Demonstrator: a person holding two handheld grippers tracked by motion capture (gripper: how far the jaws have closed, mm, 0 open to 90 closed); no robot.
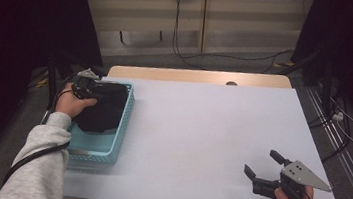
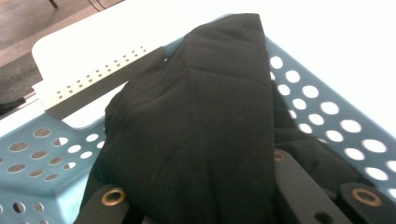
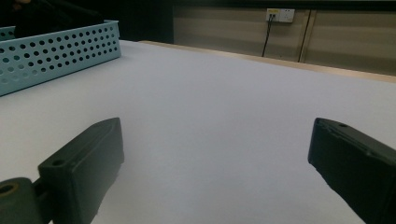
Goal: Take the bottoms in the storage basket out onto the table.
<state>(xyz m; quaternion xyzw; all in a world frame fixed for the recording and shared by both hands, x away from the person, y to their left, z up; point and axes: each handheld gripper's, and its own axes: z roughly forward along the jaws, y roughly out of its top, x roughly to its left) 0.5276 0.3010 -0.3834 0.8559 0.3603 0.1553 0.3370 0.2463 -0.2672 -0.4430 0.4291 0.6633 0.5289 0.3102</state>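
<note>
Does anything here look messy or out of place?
Slightly. The black cloth sits bunched in the blue basket, one end riding up over its rim. The left claw is clamped on it. The right claw rests open on the bare white table.

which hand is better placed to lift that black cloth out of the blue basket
Left. The left gripper is over the blue basket, its fingers closed on the black cloth. The right gripper rests open on the white table, far across from the basket.

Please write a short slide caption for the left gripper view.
Left hand-held gripper shut on a black cloth inside the perforated light-blue basket.
</note>
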